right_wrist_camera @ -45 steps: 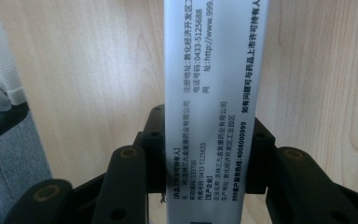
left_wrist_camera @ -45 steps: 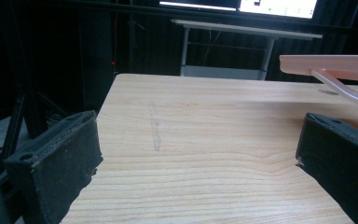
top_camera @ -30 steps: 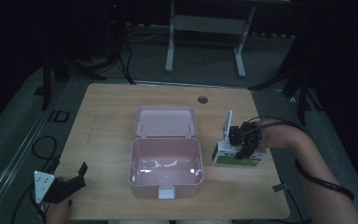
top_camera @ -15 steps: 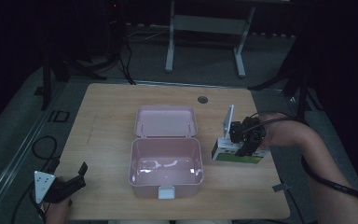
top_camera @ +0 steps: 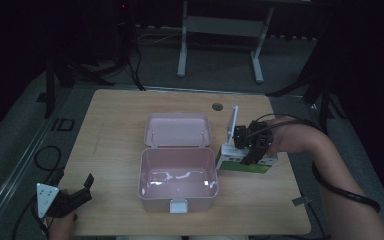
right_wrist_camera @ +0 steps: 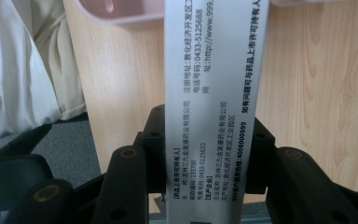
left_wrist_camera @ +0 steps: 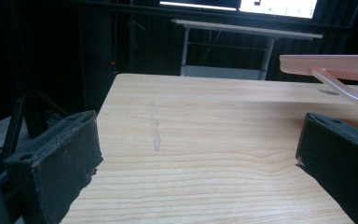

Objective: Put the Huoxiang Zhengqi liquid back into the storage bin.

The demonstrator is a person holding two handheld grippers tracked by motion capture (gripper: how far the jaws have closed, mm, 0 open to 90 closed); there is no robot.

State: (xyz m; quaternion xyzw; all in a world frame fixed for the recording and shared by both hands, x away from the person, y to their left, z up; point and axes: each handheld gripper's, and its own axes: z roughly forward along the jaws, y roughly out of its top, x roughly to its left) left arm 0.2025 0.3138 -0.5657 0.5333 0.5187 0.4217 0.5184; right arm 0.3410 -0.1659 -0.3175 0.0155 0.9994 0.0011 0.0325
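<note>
Room: dark all around, with a light wooden desk (top_camera: 120,130) in the middle and a metal stand on the floor behind it.

Medicine box: a small white and green carton (top_camera: 245,162) lies flat on the desk, just to the right of the pink tub. Its white end flap (top_camera: 234,121) sticks up. Seen up close from the right gripper view, the carton (right_wrist_camera: 212,93) has black printed writing and runs up between the two black fingers.

Right gripper: it (top_camera: 250,145) sits on top of the carton, with the person's right hand (top_camera: 287,137) behind it. Its fingers (right_wrist_camera: 126,182) are squeezed onto both sides of the carton.

What changed: a second ago the carton sat a little nearer the person. Now it has slid a small way toward the far side and closer to the tub. It does not look lifted yet.

What that means: I think the carton is meant for the tub, and the grip looks ready for a lift.

Pink tub: the lunch box (top_camera: 178,182) is open and looks empty. Its lid (top_camera: 178,129) lies flat behind it.

Left gripper: it (top_camera: 70,200) rests low at the near left corner, well apart from the tub. Its fingers (left_wrist_camera: 56,163) are spread wide with nothing between them but bare wood.
</note>
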